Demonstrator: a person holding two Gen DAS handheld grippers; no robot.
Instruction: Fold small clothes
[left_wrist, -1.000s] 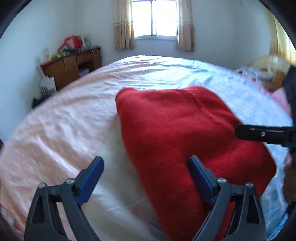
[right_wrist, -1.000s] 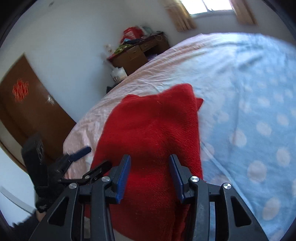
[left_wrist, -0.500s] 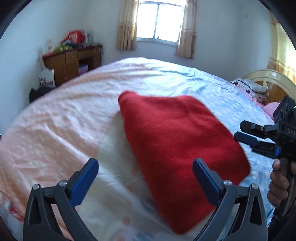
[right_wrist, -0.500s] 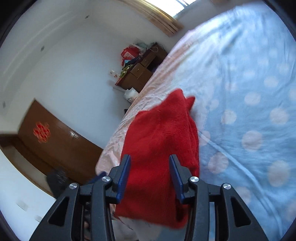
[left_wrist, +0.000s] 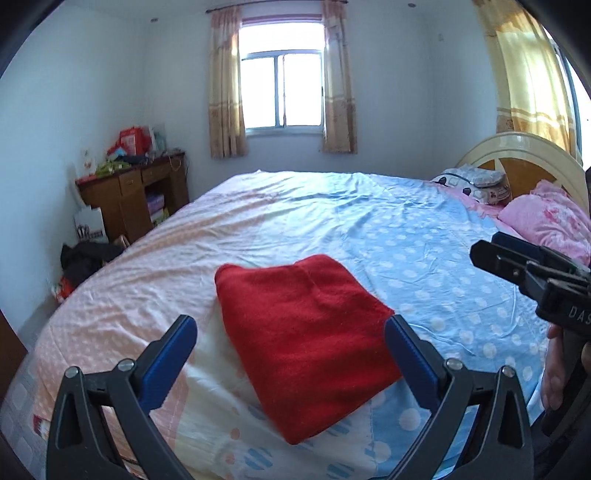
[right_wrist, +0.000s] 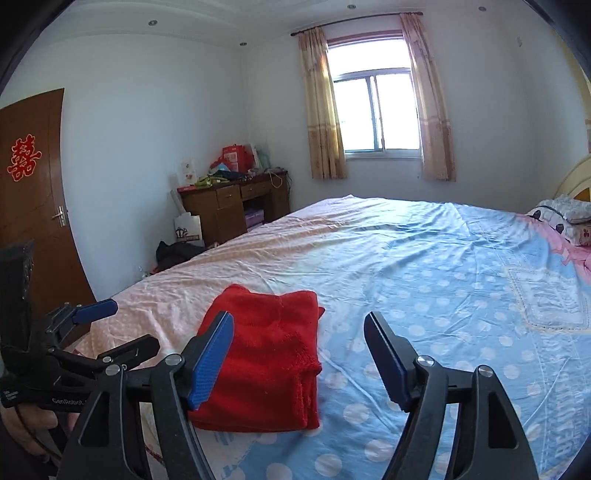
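Note:
A folded red knitted garment (left_wrist: 306, 332) lies flat on the bed (left_wrist: 369, 221), near its front edge. The same red garment (right_wrist: 266, 354) shows in the right wrist view as a stacked rectangle. My left gripper (left_wrist: 290, 339) hangs above and in front of it, wide open, nothing between its blue pads. My right gripper (right_wrist: 299, 343) is also raised off the cloth; its jaws are opening and hold nothing. In the left wrist view the right gripper (left_wrist: 495, 251) juts in at the right edge. The left gripper (right_wrist: 110, 325) appears at the left of the right wrist view.
The bed has a pink and blue dotted sheet. Pink pillows (left_wrist: 546, 218) and a headboard (left_wrist: 517, 155) lie at the right. A wooden desk (left_wrist: 129, 192) with clutter stands by the left wall, bags (left_wrist: 85, 254) on the floor. A brown door (right_wrist: 33, 206) is at far left.
Both grippers have lifted up and drawn back from the red garment, which stays folded on the bed. The right gripper's jaws have spread wider. The right view has rolled level.

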